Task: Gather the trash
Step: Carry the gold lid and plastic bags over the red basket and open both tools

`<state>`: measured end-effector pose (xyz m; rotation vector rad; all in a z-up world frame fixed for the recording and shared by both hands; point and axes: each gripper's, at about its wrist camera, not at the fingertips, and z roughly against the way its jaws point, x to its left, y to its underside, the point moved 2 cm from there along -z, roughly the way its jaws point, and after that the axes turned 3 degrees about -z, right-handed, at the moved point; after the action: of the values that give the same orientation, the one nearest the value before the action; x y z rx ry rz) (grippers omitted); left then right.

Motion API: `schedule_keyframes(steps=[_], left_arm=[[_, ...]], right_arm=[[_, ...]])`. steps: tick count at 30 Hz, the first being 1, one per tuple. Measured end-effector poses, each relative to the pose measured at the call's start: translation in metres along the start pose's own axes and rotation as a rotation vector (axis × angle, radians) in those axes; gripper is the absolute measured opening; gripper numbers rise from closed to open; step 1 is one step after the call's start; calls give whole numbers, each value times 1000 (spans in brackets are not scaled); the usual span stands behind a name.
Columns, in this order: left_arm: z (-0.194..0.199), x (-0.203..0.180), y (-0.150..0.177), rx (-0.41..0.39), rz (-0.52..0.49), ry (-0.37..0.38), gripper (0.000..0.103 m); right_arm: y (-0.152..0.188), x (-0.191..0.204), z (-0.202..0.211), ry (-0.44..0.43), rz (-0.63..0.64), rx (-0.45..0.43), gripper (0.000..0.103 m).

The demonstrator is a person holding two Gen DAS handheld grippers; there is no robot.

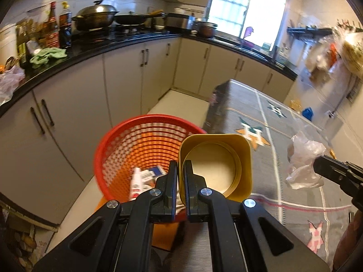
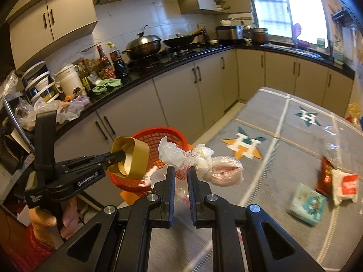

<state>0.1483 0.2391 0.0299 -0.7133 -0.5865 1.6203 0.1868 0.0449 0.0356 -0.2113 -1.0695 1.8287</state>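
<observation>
My left gripper (image 1: 180,166) is shut on the rim of a yellow paper cup (image 1: 215,165), held in the air at the right rim of the red mesh basket (image 1: 127,145). The basket stands on the floor beside the table and holds a few discarded packets (image 1: 145,179). In the right wrist view the cup (image 2: 130,157) hangs on the left gripper (image 2: 118,156) in front of the basket (image 2: 165,136). My right gripper (image 2: 181,172) is shut on a crumpled clear plastic bag (image 2: 204,161), held above the table's near-left edge. That bag (image 1: 304,161) also shows at the right of the left wrist view.
A grey patterned cloth covers the table (image 2: 283,136). On it at the right lie a teal packet (image 2: 306,204), a white and red packet (image 2: 344,188) and an orange wrapper (image 2: 325,174). A black counter (image 2: 158,72) with pots, bottles and bags runs behind the basket. A hand (image 2: 54,222) holds the left gripper.
</observation>
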Motion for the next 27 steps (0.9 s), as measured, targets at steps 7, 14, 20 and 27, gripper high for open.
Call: schedule_keyframes(steps=[7,14,20,27], left_arm=[[-7,25,-1,11,24,-29,5],[-18,37,-1,24,38,-39,5],[-32,45,1,48,44,-58,5],[-44,52,4,64,51,-93,9]], right_arm=[[-22,20,-25,-80,-16,15,12],[-33,32,-52,-143,-43,52,13],[-36,36,-83,-204,-102,101,13],[-41,41,-113,-264,-157,142,13]])
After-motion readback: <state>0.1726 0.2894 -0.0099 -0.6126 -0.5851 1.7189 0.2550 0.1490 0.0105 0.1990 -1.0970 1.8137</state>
